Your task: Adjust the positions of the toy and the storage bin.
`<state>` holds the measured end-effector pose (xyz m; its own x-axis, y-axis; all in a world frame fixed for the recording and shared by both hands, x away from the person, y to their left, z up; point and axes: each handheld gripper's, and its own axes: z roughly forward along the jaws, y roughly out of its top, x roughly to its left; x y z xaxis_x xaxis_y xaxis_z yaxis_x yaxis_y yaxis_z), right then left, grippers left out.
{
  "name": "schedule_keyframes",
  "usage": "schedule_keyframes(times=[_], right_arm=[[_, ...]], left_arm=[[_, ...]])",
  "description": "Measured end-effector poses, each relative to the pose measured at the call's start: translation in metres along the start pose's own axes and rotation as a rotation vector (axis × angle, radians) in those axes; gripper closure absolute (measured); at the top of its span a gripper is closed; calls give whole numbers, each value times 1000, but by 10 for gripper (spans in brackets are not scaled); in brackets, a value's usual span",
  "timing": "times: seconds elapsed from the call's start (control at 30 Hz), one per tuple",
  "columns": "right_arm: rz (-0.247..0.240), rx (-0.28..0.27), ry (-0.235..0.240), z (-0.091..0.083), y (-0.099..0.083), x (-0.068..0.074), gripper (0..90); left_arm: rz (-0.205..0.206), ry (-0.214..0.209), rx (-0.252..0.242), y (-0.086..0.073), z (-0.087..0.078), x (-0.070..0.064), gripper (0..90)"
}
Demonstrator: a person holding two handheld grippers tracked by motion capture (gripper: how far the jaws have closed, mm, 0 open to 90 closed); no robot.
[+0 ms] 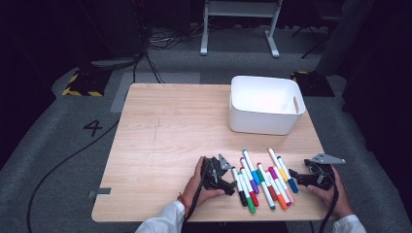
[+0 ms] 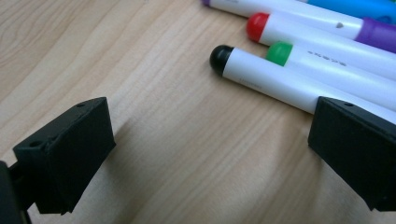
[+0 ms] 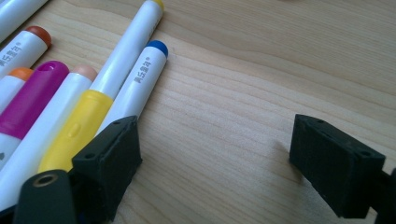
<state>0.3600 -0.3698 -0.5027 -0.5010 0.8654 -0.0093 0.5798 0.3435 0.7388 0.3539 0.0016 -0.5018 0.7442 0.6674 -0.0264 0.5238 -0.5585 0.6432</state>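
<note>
Left gripper (image 2: 205, 154) sat low over the table (image 1: 165, 136), jaws spread wide, nothing between them but bare wood. Black-capped marker (image 2: 271, 77) lay just past its right jaw, which overlapped the barrel's near end; contact unclear. Green-capped marker (image 2: 327, 65) and red-capped marker (image 2: 317, 35) lay side by side right behind it.

Right gripper (image 3: 215, 154) was also wide open and empty, bare wood in the gap. Blue-tipped marker (image 3: 140, 84) ran just beside its left jaw, the yellow marker (image 3: 93, 112) pressed alongside, the magenta marker (image 3: 32, 95) further out.

Markers (image 1: 262, 179) lay as a loose row between the two grippers. White bin (image 1: 266, 104) stood well beyond both.
</note>
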Motion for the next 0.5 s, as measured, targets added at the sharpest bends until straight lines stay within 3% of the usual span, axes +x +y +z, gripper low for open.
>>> schedule_keyframes(times=[0.17, 0.27, 0.4, 0.47, 0.5], right_arm=[[5, 4, -13, 1, 1, -1, 149], [2, 2, -18, 1, 0, -1, 149], [10, -3, -20, 0, 0, -1, 150], [11, 0, -24, -2, -2, -2, 150], [7, 2, -27, -3, -3, -3, 151]], left_arm=[[16, 6, -15, 8, 6, 4, 3], [5, 8, -14, 9, 8, 3, 4], [13, -27, -27, 2, 0, -2, 84], [50, -85, -45, -2, -6, -7, 199], [56, -98, -46, -4, -9, -11, 177]])
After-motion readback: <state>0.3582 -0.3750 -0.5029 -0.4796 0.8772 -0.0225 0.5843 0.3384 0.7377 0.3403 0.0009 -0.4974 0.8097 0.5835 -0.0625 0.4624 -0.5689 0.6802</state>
